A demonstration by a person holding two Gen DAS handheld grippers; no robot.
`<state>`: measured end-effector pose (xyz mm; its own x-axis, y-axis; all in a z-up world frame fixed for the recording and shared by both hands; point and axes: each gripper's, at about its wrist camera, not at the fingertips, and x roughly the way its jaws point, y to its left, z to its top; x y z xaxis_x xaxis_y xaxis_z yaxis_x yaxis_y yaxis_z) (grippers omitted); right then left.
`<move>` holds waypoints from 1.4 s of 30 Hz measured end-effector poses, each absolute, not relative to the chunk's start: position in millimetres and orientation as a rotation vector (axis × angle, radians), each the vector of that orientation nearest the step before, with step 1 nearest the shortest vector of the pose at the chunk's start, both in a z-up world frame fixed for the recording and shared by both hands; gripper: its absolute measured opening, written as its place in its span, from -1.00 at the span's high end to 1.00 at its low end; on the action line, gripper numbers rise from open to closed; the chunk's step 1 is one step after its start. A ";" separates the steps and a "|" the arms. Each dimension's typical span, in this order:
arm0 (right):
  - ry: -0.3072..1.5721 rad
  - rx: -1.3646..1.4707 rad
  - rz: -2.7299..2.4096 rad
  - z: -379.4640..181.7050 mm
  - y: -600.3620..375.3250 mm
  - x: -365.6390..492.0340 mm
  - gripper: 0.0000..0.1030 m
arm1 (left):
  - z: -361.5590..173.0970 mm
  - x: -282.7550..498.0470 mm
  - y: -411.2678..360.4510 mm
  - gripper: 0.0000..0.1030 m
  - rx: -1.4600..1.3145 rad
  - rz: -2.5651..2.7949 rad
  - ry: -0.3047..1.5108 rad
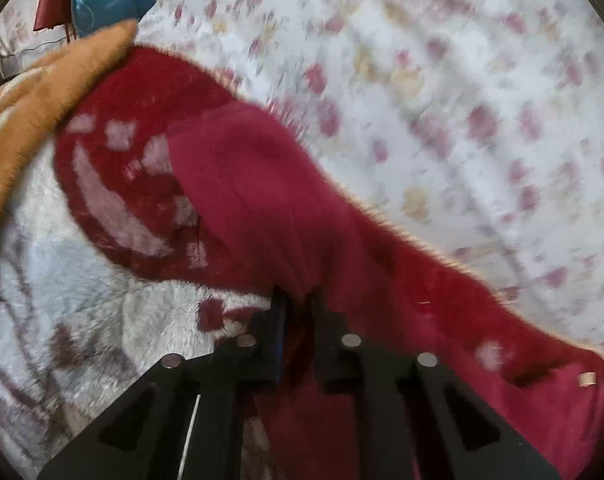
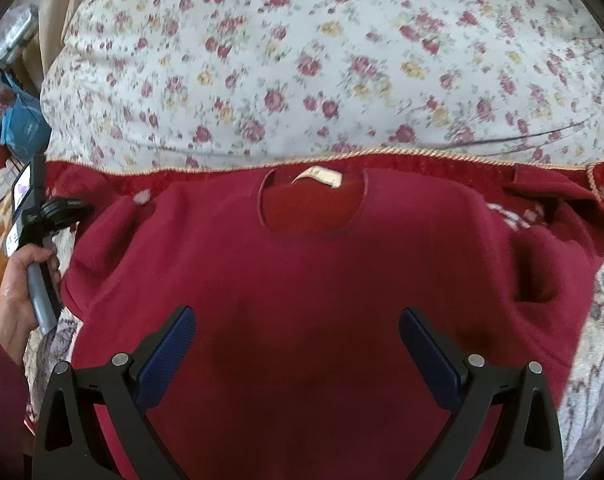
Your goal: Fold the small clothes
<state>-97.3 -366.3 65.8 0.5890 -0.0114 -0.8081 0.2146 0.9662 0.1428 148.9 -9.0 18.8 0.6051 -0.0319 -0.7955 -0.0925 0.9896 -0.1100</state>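
Sweater (image 2: 309, 280) was the landmark: it lay flat, neck away from you, on a red blanket (image 1: 114, 184), so both sides were easy to reach. Left of it, your left hand (image 2: 18, 292) had its left gripper (image 1: 298, 300) pinched tight on the sweater's left edge, probably to start a fold inward. Over its middle, your right gripper (image 2: 298, 336) hovered with jaws wide apart, holding nothing. Beyond the sweater's collar, the flowered sheet (image 2: 302, 60) was bare, so plenty of room there. Its right sleeve sat bunched, near the blanket's edge.
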 end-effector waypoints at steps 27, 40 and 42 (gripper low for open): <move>0.846 0.377 -0.339 117.9 -489.9 -184.2 -1.00 | 105.4 -127.6 -219.1 -0.84 0.128 -0.602 0.833; 0.929 0.235 -0.333 78.4 -462.4 -93.9 -0.42 | 28.6 -48.6 -115.7 -0.88 0.174 -0.111 0.968; 1.002 0.229 -0.308 61.2 -465.4 -75.7 0.66 | 26.9 -47.7 -113.3 -0.88 0.150 -0.118 0.973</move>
<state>-75.7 -465.4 61.2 0.5011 -0.1476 -0.8527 0.3561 0.9332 0.0478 -47.7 -113.3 26.9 0.5580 -0.0327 -0.8292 0.1671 0.9832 0.0738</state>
